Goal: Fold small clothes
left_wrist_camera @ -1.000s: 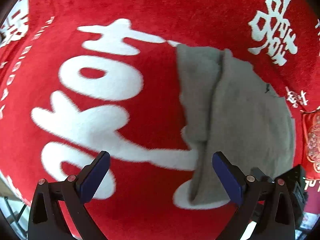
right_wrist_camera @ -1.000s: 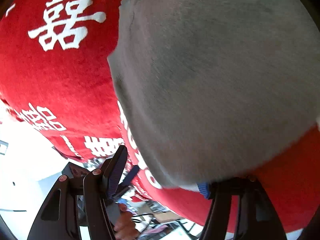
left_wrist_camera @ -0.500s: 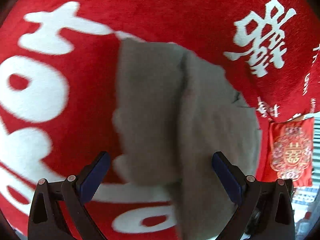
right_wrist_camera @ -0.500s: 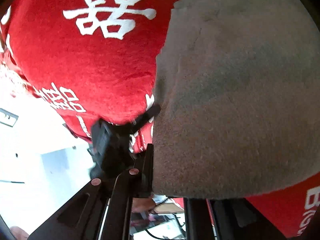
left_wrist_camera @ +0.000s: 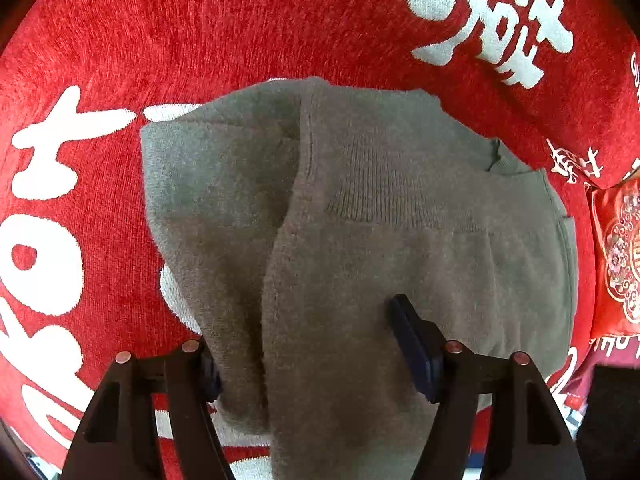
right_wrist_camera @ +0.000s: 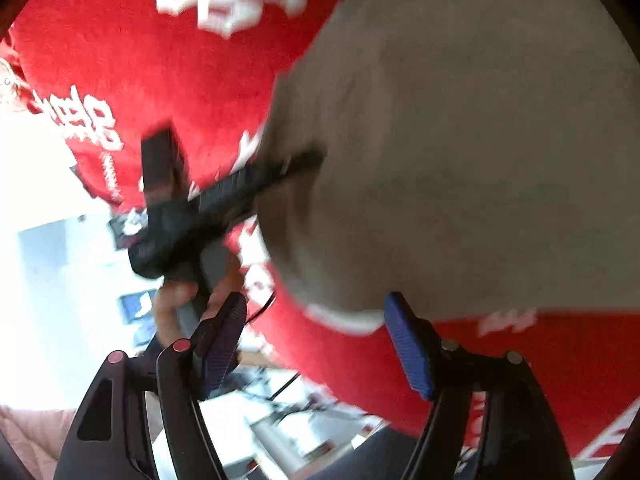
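Observation:
A grey knit garment lies partly folded on a red cloth with white characters. My left gripper points down at its near edge. The jaws are closing with a fold of the garment between them. The right pad rests on top of the knit, and the left pad is hidden behind the fabric. In the blurred right wrist view my right gripper is opening, with nothing between its fingers, just below the garment. There, one of the left gripper's fingers reaches the garment's edge, and a hand holds that gripper.
A red embroidered pouch lies at the right edge of the cloth. In the right wrist view the cloth drops off the table edge. A bright room with cables lies beyond, and pink fabric shows at the lower left.
The left gripper moved over the garment and its jaws narrowed around the near edge. The right gripper, shut on the garment half a second ago, has opened, let go and drawn back.

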Tool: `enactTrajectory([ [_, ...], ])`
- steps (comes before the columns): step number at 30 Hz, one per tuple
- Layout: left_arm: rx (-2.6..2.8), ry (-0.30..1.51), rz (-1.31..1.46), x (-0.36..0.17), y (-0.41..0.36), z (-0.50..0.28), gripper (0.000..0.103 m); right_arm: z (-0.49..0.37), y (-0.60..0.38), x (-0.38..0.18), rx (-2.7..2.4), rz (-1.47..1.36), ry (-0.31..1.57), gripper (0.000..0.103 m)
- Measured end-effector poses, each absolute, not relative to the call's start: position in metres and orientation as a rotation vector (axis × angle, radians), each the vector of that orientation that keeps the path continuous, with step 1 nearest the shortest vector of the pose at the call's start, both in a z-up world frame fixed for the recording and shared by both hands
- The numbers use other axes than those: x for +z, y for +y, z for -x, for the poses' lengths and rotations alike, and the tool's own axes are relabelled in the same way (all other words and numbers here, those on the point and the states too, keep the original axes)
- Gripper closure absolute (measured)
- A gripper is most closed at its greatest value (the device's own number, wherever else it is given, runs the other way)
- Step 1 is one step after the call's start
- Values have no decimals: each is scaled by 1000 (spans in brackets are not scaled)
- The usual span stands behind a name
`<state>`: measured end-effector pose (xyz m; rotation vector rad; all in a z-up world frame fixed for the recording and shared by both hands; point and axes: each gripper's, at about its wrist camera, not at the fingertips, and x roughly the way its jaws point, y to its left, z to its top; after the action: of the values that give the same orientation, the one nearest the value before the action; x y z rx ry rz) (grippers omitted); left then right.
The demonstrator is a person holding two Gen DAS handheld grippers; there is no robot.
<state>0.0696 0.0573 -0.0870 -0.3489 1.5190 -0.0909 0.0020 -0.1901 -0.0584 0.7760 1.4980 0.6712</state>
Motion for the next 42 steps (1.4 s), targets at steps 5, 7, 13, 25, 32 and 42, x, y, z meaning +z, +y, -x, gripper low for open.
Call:
enactTrajectory([
  [5,-98,1478,397,-82,61,-71,77,-44,-209,-73,507,-635,1445,100],
  [7,-90,1460,371,-78,57,-71,78,-58,-197,-101,491,-541,1506,100],
  [13,-157,1365,382,-33,42,-73,79,-57,-209,-116,560,-606,1530,102],
  [25,-473,1244,133,34,-161,-122,79,-26,-364,-86,452,-864,1334,100],
  [32,-559,1328,-59,-25,-265,-114,78,-5,-424,-122,336,-1012,1354,97],
  [42,-447,1140,-113,22,-237,-97,0,19,-473,-110,318,-1184,1272,49],
])
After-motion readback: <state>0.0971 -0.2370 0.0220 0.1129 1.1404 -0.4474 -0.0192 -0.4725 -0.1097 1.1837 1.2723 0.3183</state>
